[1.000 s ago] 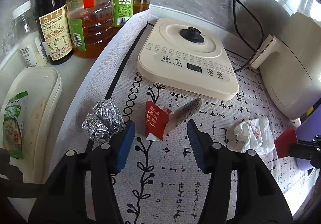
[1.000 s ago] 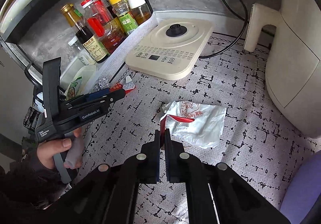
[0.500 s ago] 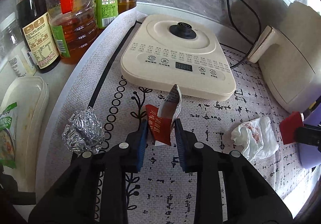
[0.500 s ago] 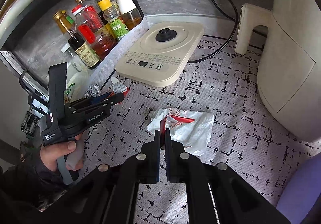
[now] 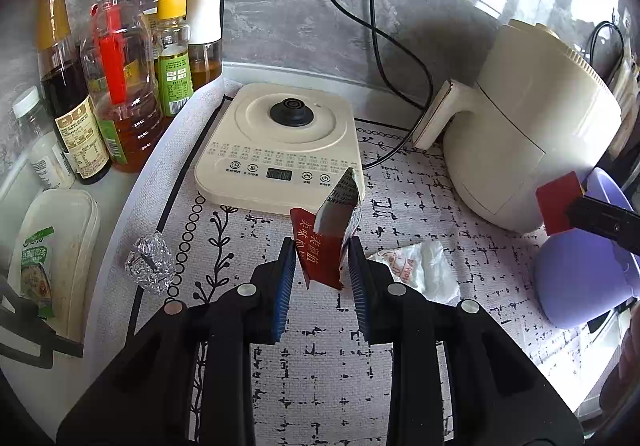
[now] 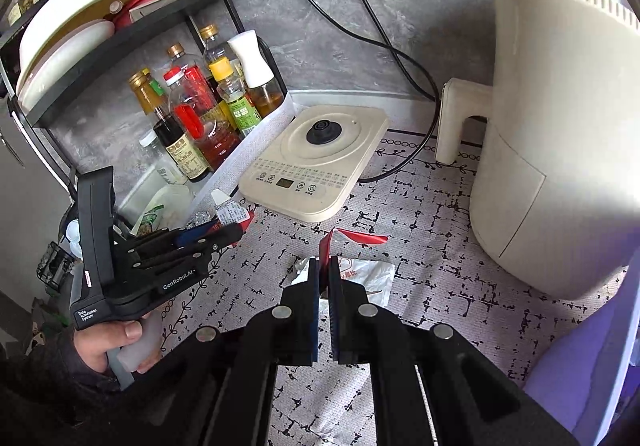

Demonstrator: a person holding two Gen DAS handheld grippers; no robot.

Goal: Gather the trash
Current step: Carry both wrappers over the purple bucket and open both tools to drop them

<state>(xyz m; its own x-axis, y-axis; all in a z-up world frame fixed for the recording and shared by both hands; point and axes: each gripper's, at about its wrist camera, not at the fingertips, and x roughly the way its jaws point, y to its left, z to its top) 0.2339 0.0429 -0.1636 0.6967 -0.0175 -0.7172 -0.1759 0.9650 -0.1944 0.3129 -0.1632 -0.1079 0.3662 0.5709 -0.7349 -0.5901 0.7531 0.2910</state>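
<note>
Left gripper [image 5: 322, 258] clamps one torn red paper packet [image 5: 326, 242] | right gripper [image 6: 324, 274] pinches one red wrapper strip [image 6: 352, 236] | one crumpled foil ball [image 5: 150, 264], one white plastic wrapper [image 5: 424, 270] on mat.

Daylight enters from the right, leaving bright window reflections on the grey wall [image 5: 500, 6] and washing out the air fryer [image 6: 560, 126], which shadows the wall behind it. Both fisheye views are sharp at centre, bent and dark-cornered at the edges.
</note>
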